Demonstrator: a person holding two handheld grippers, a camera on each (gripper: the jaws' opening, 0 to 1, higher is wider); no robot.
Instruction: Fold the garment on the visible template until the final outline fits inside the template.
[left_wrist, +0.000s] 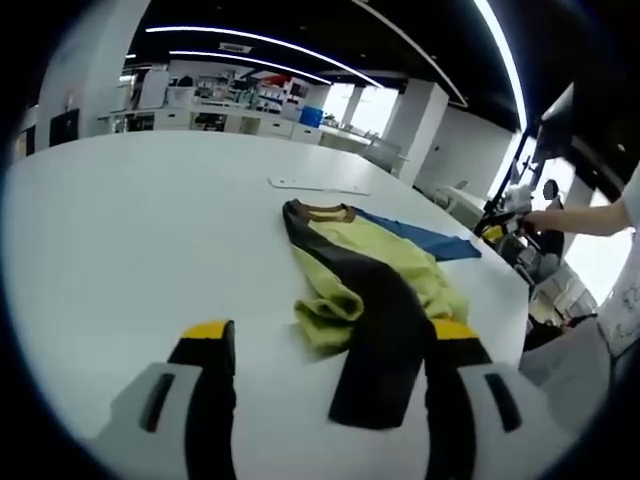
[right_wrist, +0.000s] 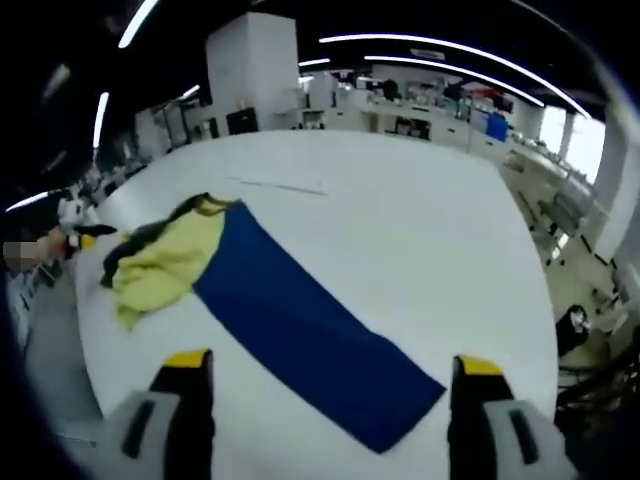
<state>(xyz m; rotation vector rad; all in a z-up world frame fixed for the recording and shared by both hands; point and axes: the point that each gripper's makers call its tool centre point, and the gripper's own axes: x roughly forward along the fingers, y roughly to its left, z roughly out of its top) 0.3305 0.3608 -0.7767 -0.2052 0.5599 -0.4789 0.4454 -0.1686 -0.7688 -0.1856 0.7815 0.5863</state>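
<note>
Only one garment (left_wrist: 375, 275) lies crumpled on the white table (left_wrist: 130, 220), its yellow, black and blue panels bunched, a single thin template strip (left_wrist: 318, 186) just beyond it. Two grippers hover nearby, the left gripper (left_wrist: 330, 345) and right gripper (right_wrist: 333, 375), both with jaws apart and holding nothing.

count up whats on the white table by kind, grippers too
garment (yellow-green, black and blue, crumpled): 1
flat white strip, maybe the template, lying beyond the garment: 1
grippers, both open and holding nothing: 2, left gripper and right gripper
total: 4
</note>
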